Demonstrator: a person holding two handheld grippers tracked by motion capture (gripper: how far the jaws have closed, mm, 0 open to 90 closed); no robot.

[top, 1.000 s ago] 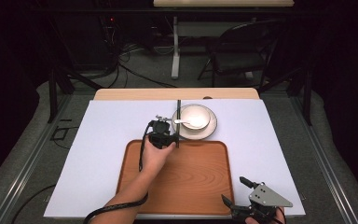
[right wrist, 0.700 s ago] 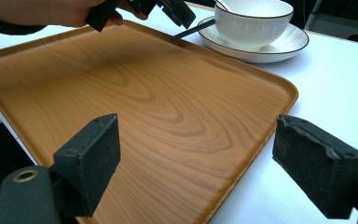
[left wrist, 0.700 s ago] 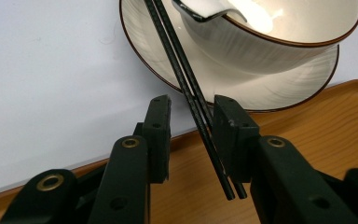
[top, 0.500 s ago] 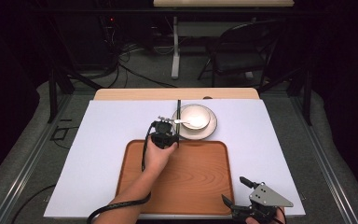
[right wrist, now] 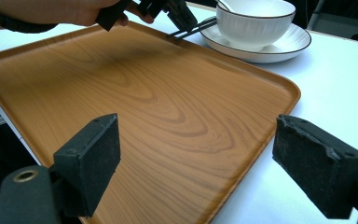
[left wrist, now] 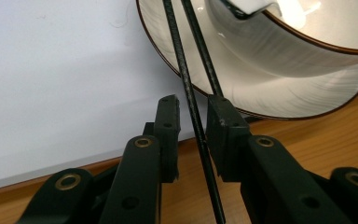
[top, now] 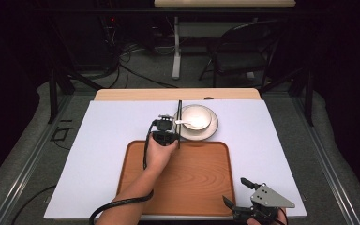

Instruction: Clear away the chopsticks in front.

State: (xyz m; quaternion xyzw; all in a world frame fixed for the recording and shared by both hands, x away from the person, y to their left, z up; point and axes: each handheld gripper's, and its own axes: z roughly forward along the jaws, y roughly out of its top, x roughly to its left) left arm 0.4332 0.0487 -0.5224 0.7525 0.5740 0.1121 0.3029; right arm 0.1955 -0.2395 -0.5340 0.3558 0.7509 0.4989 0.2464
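Since the earlier frames the left tool (top: 174, 138) has barely shifted at the far edge of the tray, and its jaws have just been closing around the black chopsticks (left wrist: 193, 100). From the left gripper view the two sticks run up between the jaws, one passing close to the right pad (left wrist: 226, 135) and the other standing in the gap; whether the pads already press on them I cannot tell, and a slit of daylight shows beside the left pad. From the high view the chopsticks (top: 179, 123) lie in a straight line from the tray's far rim toward the back of the bench, just beside the left edge of the saucer (top: 213, 130). On that saucer stands a white bowl (top: 196, 117) with a white spoon (top: 183, 123) resting in it, its handle pointing toward the left tool. The wooden tray (top: 192, 183) lies bare on the white sheet (top: 112, 154) covering the bench. The right tool (top: 236, 193) hovers at the tray's near right corner, well apart from the chopsticks, its jaws spread wide with nothing between them. The saucer's rim sits tight against the sticks on one side.
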